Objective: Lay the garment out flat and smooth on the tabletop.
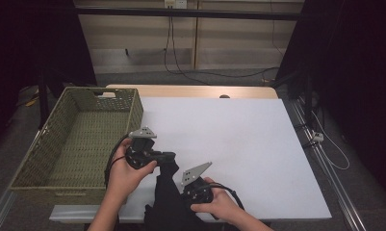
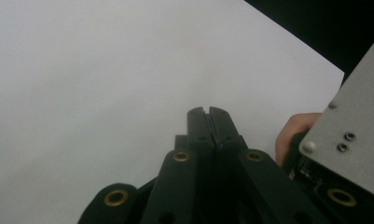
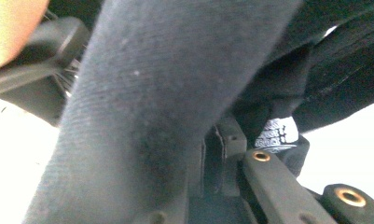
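- Here, one woven basket [image 1: 80, 139], olive-green and rectangular, stands at the table's left edge; its visible floor is bare.
- One black garment [image 1: 167, 192] of soft, finely ribbed cloth lies bunched at the near edge of the smooth white table [image 1: 248, 144], between my hands.
- My left gripper [image 2: 208, 111]: jaws closed, nothing visible between them.
- My right gripper [image 3: 212, 140]: jaws shut on the garment, whose white label [image 3: 276, 134] shows.

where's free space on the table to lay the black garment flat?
The white board is bare from the wicker basket across to its right and far edges. The basket floor also looks bare. It is crowded only at the near edge, where the black garment hangs between the left gripper and right gripper.
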{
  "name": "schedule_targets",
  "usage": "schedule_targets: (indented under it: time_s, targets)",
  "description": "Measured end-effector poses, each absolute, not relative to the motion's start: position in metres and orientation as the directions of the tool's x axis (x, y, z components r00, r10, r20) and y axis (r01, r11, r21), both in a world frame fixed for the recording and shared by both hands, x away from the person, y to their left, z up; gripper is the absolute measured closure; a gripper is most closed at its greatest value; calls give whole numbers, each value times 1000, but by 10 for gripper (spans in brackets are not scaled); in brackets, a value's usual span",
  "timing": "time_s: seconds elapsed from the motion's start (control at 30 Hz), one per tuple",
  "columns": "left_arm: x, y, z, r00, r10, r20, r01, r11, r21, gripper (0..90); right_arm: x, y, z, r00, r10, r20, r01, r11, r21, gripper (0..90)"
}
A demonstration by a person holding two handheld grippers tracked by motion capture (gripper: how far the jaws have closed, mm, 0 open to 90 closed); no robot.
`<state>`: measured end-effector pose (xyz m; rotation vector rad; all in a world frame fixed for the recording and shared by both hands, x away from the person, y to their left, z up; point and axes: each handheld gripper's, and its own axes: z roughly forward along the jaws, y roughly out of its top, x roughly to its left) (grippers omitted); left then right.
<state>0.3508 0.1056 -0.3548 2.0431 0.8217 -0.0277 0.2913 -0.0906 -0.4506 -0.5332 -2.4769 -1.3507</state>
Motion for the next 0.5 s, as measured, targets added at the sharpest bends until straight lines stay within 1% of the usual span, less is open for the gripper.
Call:
schedule_targets:
  time_s: [0.03, 0.2, 0.3, 0.33, 0.37, 0.5]
  targets:
    - [351, 106, -353, 780, 536, -321, 562, -378, 736, 886, 291, -92, -450, -891, 194, 411, 452, 486, 748, 841]
    - [352, 107, -349, 779, 535, -328, 556, -348, 755, 886, 296, -104, -445, -880, 227, 417, 475, 456, 753, 841]
    - [353, 109, -346, 788, 528, -317, 544, -357, 759, 886, 300, -110, -443, -886, 249, 392, 464, 442, 768, 841]
    - [353, 109, -346, 787, 530, -317, 544, -351, 762, 886, 301, -111, -443, -871, 255, 419, 490, 426, 761, 841]
    - [352, 110, -345, 787, 531, -314, 544, -356, 760, 886, 303, -112, -443, -872, 275, 405, 488, 422, 764, 841]
    - [350, 113, -345, 773, 555, -307, 556, -361, 749, 886, 307, -107, -448, -859, 312, 405, 508, 428, 748, 840]
